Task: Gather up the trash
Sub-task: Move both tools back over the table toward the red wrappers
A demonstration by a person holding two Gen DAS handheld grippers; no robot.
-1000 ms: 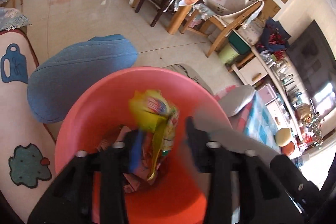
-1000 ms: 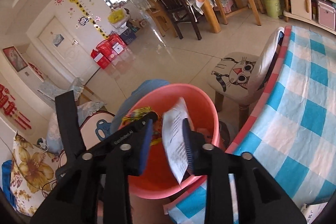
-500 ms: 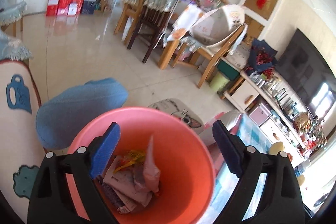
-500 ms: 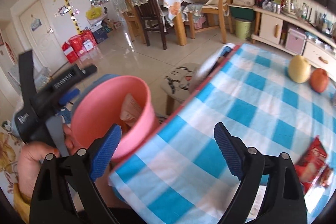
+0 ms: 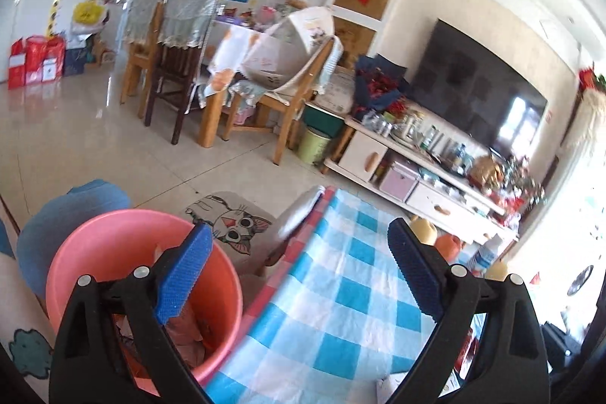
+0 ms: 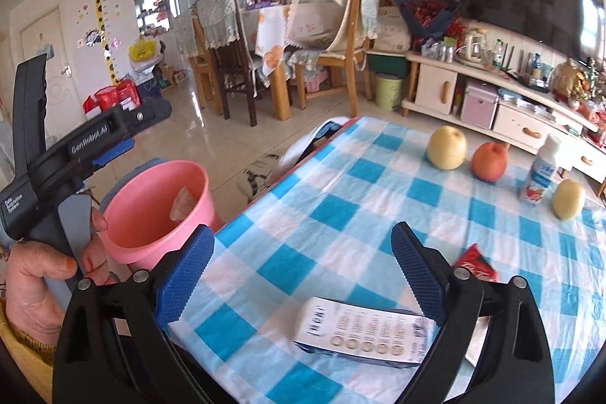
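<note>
A pink bucket [image 5: 113, 233] with crumpled wrappers and paper inside stands on the floor beside the blue-checked table [image 5: 341, 309]; it also shows in the right wrist view [image 6: 151, 199]. My left gripper [image 5: 299, 275] is open and empty, above the bucket's right rim and the table edge. My right gripper [image 6: 303, 271] is open and empty over the table [image 6: 341, 214]. A white printed carton [image 6: 363, 336] lies flat just below and between its fingers. A red wrapper [image 6: 475, 267] lies behind the right finger.
On the table's far side are a yellow pear [image 6: 447, 147], a red apple [image 6: 490, 161], a small white bottle [image 6: 539, 178] and another pear [image 6: 568, 199]. A cat-face stool [image 5: 231, 222] stands by the table corner. Chairs and a TV cabinet stand behind.
Both grippers let their trash fall into the bucket and opened wide. They swung right from over the bucket toward the table; the right one now hangs over the white carton.
</note>
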